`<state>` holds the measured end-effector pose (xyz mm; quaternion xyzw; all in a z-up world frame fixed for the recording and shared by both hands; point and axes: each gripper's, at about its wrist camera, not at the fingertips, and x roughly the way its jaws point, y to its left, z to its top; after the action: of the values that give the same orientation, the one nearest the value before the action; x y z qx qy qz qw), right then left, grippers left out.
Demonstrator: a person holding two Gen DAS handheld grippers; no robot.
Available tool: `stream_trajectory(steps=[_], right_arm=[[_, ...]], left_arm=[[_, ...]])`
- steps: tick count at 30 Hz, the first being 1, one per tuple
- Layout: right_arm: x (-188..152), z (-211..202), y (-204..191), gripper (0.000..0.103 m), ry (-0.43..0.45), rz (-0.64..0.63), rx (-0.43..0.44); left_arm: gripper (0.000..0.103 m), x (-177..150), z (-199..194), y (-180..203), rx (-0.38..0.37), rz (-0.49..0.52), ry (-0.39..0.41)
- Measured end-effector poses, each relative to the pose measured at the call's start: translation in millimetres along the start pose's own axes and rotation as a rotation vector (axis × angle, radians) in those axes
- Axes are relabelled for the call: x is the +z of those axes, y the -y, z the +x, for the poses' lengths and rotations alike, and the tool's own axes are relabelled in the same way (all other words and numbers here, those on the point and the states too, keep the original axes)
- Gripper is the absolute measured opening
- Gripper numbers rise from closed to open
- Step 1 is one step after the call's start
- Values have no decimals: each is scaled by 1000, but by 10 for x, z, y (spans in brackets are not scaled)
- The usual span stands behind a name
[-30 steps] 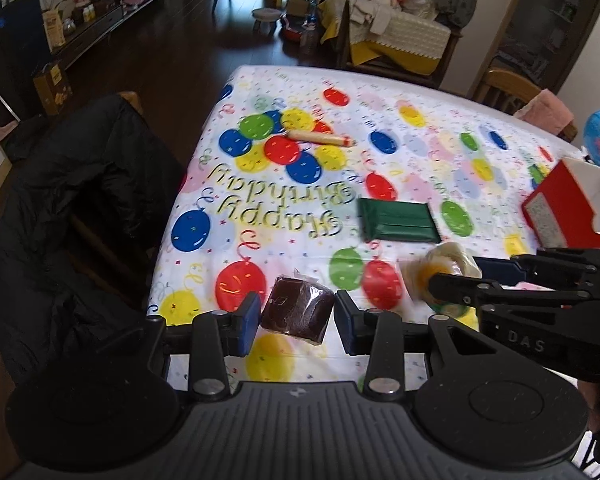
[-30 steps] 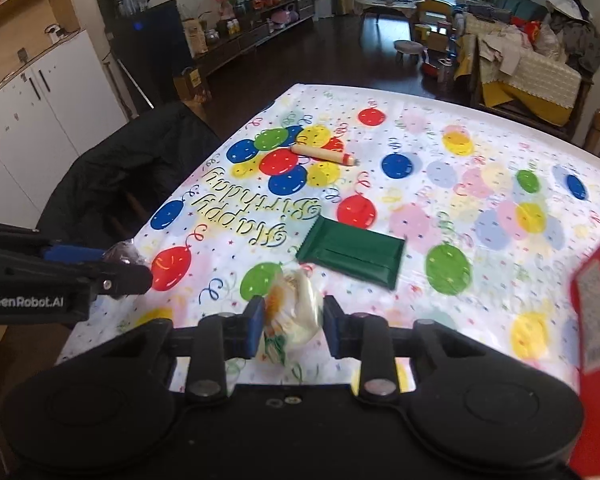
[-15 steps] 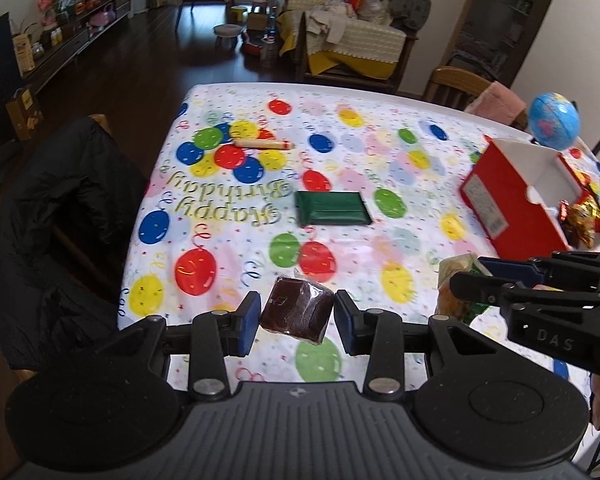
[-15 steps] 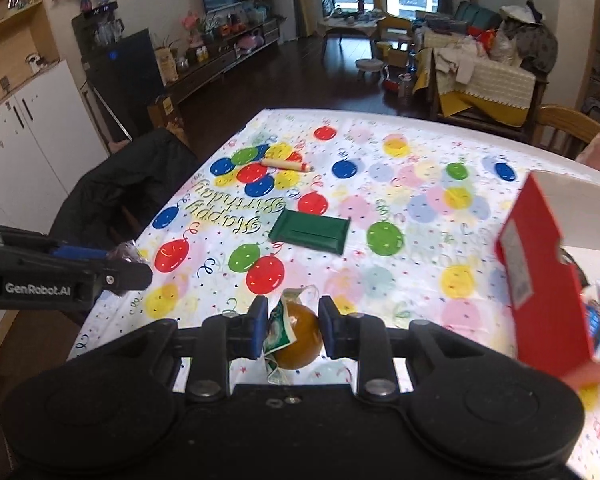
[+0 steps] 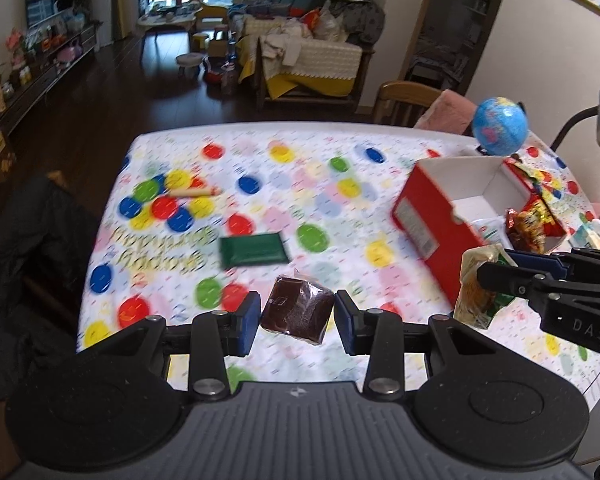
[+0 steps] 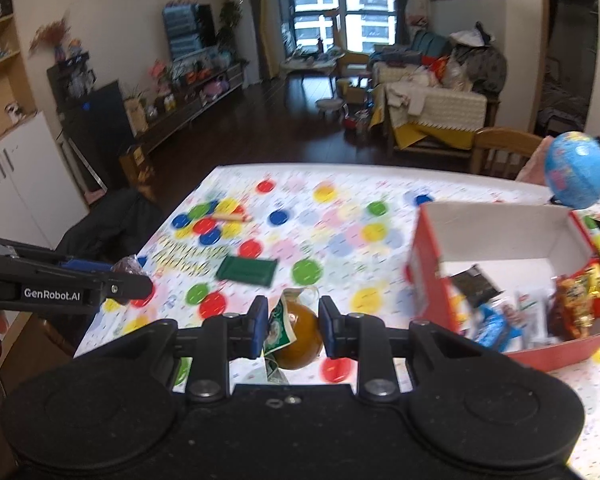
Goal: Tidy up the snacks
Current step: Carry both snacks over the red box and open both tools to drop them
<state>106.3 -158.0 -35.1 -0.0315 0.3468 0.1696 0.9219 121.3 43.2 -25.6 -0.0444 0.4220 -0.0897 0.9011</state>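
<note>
Both grippers clamped, left gripper (image 5: pixel 296 315) on brown snack (image 5: pixel 297 309), right gripper (image 6: pixel 293 328) on orange snack (image 6: pixel 296 334), slippery wrappers may drop short of red box (image 6: pixel 496 258) at right.

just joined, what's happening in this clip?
A person is sorting snacks into a red box with two handheld grippers. The left gripper is shut on a brown wrapped snack, held above the table. The right gripper is shut on an orange snack in a clear wrapper, close to the box, which already holds several packets. A green packet and a stick snack lie on the tablecloth.
</note>
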Motion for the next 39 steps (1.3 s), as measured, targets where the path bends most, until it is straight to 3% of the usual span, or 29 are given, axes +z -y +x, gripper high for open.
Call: stream_trajectory(steps=[10,22,33,39], right_arm=[[119,-175,875,25,40,47,-26],[135,-41,1899,25,33,111,-69],[-75,148,2464,25,-3,177,-55],[-168,272,2579,25,-33,180,-38]], left_arm=[[39,383,326,948,-32,64,10],[39,690,966,1864,-46,109,-33],[39,715,1533,2369,-24,172,-99],[39,668,1838,2571,-20,222,-139]])
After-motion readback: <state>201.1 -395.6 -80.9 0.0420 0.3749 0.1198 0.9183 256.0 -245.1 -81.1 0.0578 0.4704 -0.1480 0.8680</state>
